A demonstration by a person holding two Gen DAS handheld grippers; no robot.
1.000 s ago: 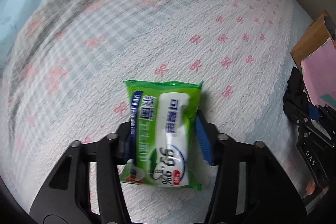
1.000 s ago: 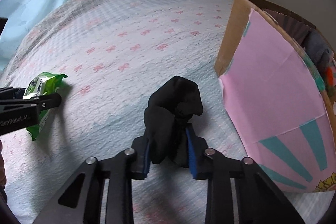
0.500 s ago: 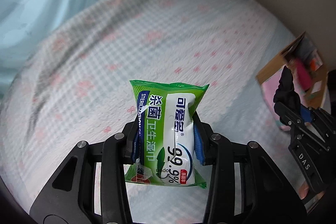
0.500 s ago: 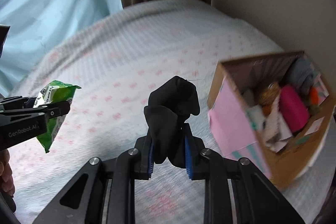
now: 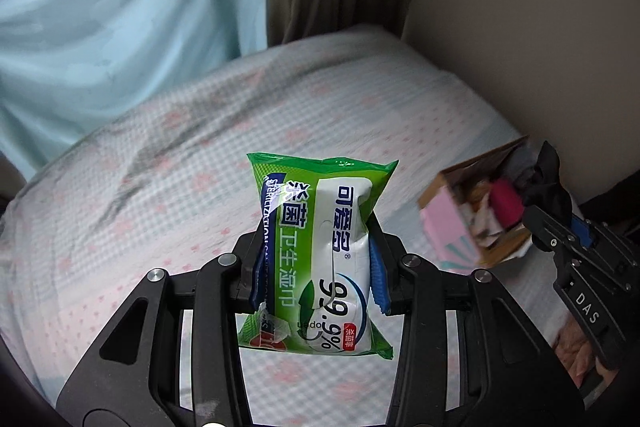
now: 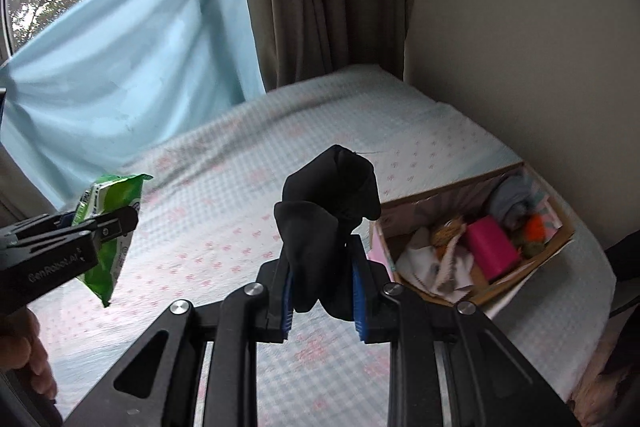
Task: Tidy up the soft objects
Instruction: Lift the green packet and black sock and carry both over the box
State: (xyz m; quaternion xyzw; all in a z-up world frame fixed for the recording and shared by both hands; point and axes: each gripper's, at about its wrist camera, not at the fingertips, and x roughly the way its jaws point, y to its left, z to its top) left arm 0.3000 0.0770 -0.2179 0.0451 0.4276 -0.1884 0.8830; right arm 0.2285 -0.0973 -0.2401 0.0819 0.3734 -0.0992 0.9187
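Both items hang clear of the bed point(image 6: 248, 211), the left gripper point(image 5: 316, 279) clamped on the green wet-wipe pack point(image 5: 320, 251) and the right gripper point(image 6: 322, 291) pinching the balled black sock point(image 6: 328, 211), apparently so each can go into the open cardboard box point(image 6: 532, 263) of soft things nearby.

Both wrist cams high over bed point(image 5: 160, 207), sharing box point(image 6: 476, 291).
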